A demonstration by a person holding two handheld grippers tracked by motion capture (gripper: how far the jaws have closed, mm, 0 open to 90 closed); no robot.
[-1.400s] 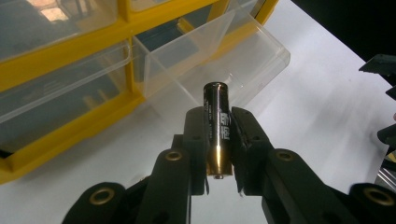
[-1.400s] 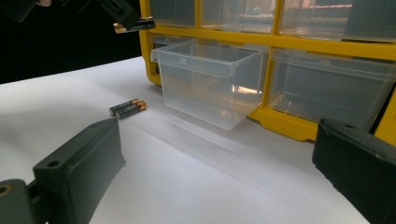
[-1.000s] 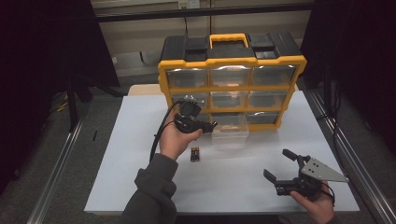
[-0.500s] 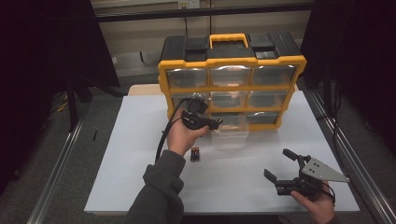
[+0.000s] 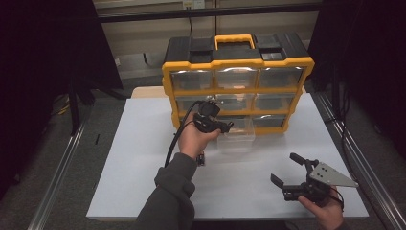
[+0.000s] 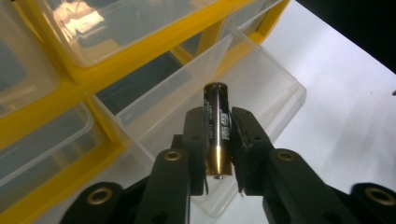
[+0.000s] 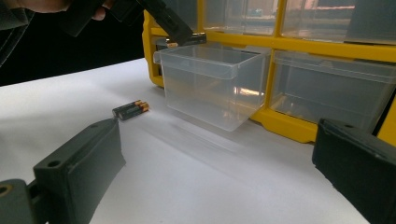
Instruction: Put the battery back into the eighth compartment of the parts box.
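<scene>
— since the earlier frame, what has moved?

— left tool (image 5: 229, 125) has travelled from near the desk's middle toward the yellow organizer (image 5: 238, 84) and now hangs over the pulled-out clear drawer (image 5: 235, 138). right tool (image 5: 290, 168) sits where it was.

— start at the left. what lies there?

— on the white desk (image 5: 129, 158), just by the left sleeve, two batteries (image 5: 201, 158) lie side by side and touching; in the right gripper view they rest on the bare desk (image 7: 196, 177) near the drawer's (image 7: 210, 88) front corner, apart from it.

— and the left tool's jaws?

— pressed in on a single battery (image 6: 216, 130), one pad on each side. it stands along the jaws, its far end poking past the fingertips (image 6: 243, 122), above the drawer's (image 6: 261, 93) open top. from the right gripper view the battery's tip (image 7: 195, 37) shows just over the drawer's back rim, close to the organizer's (image 7: 289, 46) front.

— is the drawer out of its slot?

— partly; its back end is in the bottom row's middle slot, front resting on the desk.

— further right?

— right tool, low at the desk's near right corner, jaws spread wide with nothing between them, pointing toward the drawer.
</scene>
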